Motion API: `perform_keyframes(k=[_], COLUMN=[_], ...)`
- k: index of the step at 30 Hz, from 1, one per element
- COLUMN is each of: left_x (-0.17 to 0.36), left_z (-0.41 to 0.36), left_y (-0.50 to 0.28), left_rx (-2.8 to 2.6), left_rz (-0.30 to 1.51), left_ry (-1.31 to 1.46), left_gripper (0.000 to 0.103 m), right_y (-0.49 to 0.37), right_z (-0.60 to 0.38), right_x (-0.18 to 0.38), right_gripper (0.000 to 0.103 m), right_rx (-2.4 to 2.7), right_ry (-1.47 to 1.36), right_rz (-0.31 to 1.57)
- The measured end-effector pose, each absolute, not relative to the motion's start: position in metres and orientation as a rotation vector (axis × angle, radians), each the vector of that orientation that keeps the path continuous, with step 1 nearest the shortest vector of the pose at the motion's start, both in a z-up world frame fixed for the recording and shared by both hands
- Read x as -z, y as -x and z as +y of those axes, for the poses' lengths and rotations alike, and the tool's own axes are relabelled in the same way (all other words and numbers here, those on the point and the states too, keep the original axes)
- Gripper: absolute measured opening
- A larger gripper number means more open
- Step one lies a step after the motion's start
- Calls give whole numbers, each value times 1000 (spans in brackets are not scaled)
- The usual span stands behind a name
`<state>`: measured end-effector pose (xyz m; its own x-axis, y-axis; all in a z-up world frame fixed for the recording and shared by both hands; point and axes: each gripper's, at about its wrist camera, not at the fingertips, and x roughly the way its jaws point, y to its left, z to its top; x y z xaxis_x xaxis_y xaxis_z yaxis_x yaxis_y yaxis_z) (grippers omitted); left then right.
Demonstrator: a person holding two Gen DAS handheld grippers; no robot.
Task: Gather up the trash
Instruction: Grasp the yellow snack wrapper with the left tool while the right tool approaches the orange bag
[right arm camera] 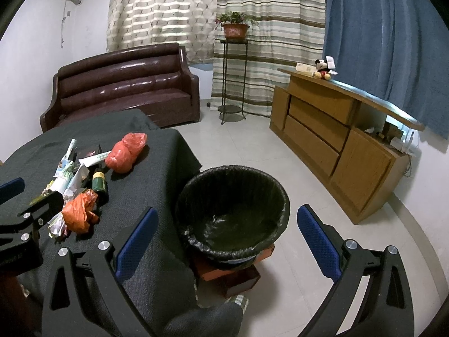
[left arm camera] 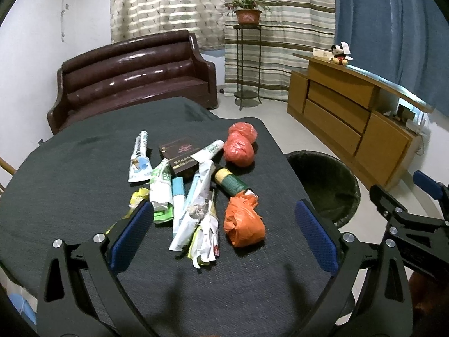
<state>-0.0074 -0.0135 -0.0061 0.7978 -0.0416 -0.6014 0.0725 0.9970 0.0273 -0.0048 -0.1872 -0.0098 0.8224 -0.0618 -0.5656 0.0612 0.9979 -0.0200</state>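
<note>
On the table (left arm camera: 70, 174), which is draped in a dark grey cloth, a loose pile of trash lies near the edge closest to the bin (right arm camera: 233, 210). Crumpled paper wrappers (left arm camera: 202, 224) and a squeezed tube (left arm camera: 139, 160) spread across the middle of the pile, with a dark brown box (left arm camera: 179, 157) behind them and a small green bottle (left arm camera: 231, 182) lying on its side. An orange plastic bag (left arm camera: 244, 221) sits bunched at the front right of the heap, and a red plastic bag (left arm camera: 240, 147) sits farther back. The left gripper (left arm camera: 224, 224) hovers over the near end of the pile, its jaws spread wide and holding nothing, with the wrappers and orange bag between the blue pads (left arm camera: 132, 233). The right gripper (right arm camera: 230, 238) hangs above the black-lined bin, which stands on the floor just beside the table on a red box (right arm camera: 238, 275); its jaws are likewise wide apart and empty. A brown sofa (left arm camera: 134, 78) and a wooden cabinet (right arm camera: 336, 140) stand behind.
</note>
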Motion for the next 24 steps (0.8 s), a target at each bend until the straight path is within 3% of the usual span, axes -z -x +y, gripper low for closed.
perform_keyframes(k=[4,17,18,21,24], left_x=[9,13,14,20,24], left_z=[-9,51,58,80,98], left_y=[5,-10,-11,-13,-17], left_rx=[81,-12,-26,-75,-107], left_rz=[687,706,711,733,756], left_ry=[-32,21,26,29,29], left_gripper=[78,76,75,72,71], right_y=[3,-12,-13,-20,-25], right_z=[-183,-167,-163,-155,-147], right_x=[8,7,7,9,11], right_gripper=[97,95,92,65,65], right_rx=[67,24,14,-9,-35], right_ry=[18,25,27,28,22], right_rz=[610,658,660,685,703])
